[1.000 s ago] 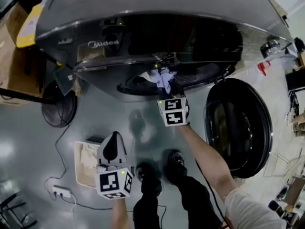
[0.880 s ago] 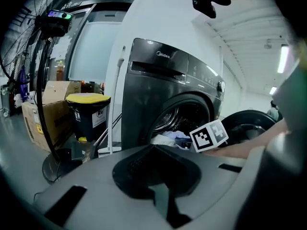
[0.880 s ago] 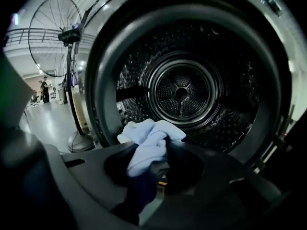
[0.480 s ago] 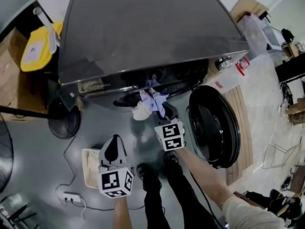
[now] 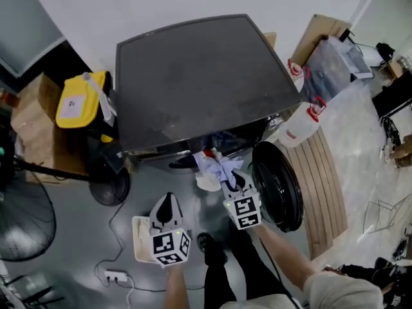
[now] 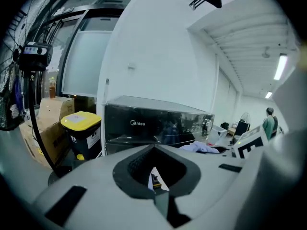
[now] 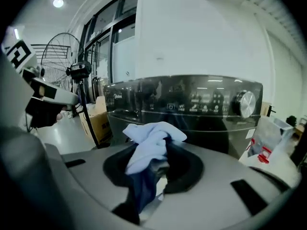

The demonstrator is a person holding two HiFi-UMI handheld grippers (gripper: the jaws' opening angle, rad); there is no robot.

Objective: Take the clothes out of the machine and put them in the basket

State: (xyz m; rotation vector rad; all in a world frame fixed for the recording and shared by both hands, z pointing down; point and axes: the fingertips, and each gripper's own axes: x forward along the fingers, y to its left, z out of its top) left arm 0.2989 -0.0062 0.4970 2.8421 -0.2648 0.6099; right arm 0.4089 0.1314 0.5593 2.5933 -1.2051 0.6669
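The dark grey washing machine (image 5: 199,76) fills the upper middle of the head view, its round black door (image 5: 278,187) swung open to the right. My right gripper (image 5: 232,176) is in front of the drum opening, shut on a bundle of pale blue and dark clothes (image 5: 215,166). From its own camera the bundle (image 7: 151,145) bulges out between the jaws of the right gripper (image 7: 154,178), with the control panel behind. My left gripper (image 5: 167,198) hangs over the white basket (image 5: 139,235), shut and holding nothing. The left gripper (image 6: 156,193) faces the machine (image 6: 148,126).
A yellow-lidded bin (image 5: 80,98) and a cardboard box (image 5: 32,114) stand left of the machine, with a floor fan (image 5: 26,217) and its round base (image 5: 109,187). White jugs (image 5: 299,132) and a slatted wooden board (image 5: 327,185) lie right. A power strip (image 5: 116,277) is near my shoes (image 5: 209,243).
Both grippers have risen and pulled back from the machine. The right gripper has drawn the pale blue clothes out of the drum opening. The left gripper stays shut over the basket.
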